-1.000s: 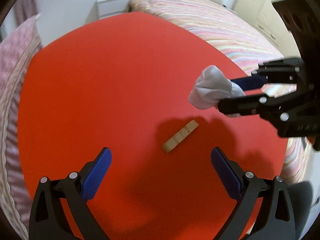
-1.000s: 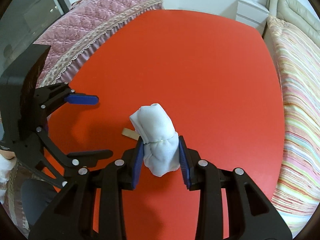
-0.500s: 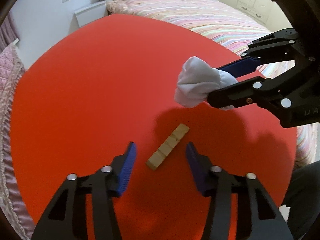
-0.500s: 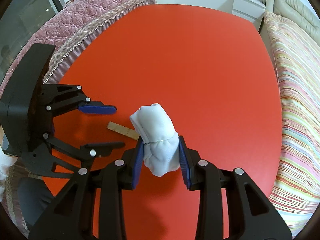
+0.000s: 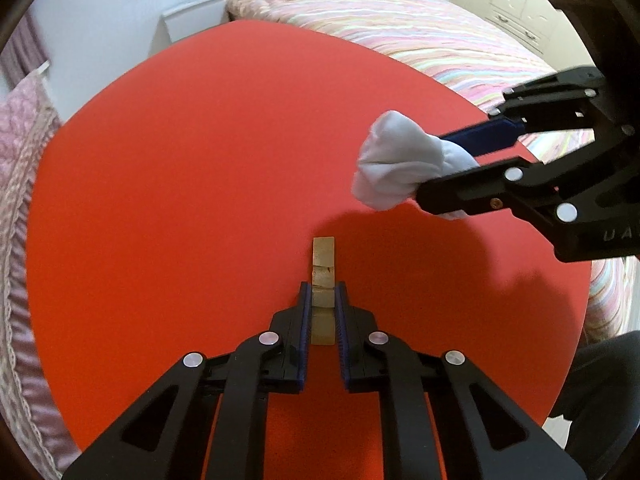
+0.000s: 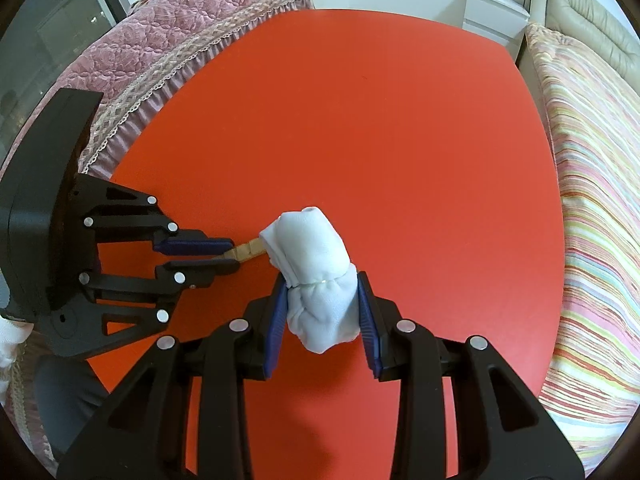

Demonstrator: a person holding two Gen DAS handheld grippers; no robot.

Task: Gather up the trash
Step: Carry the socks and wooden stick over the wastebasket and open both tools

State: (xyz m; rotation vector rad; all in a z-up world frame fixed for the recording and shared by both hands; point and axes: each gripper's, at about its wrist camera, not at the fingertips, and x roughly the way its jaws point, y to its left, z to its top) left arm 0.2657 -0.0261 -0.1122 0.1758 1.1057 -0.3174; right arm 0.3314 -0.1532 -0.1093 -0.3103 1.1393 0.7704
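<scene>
A short, segmented wooden stick (image 5: 323, 256) lies on the red round table (image 5: 180, 160). My left gripper (image 5: 322, 285) is shut on the stick's near half, its blue pads pressing both sides; the far half pokes out ahead. In the right wrist view the left gripper (image 6: 233, 256) comes in from the left, with the stick (image 6: 250, 249) jutting from its tips. My right gripper (image 6: 322, 280) is shut on a rolled white cloth bundle (image 6: 316, 264), held just above the table (image 6: 360, 120) beside the stick. The left wrist view shows the bundle (image 5: 400, 160) in the right gripper (image 5: 432, 168) at upper right.
A pink quilted cover (image 6: 180, 40) borders the table's left side, and a striped bedspread (image 6: 592, 200) runs along its right. A white nightstand (image 6: 496, 16) stands beyond the far edge. A person's dark trouser leg (image 5: 600, 380) shows at the near right.
My left gripper went from wide open to shut around the stick, and the stick now lines up straight between the pads. The right gripper has stayed put with the cloth bundle.
</scene>
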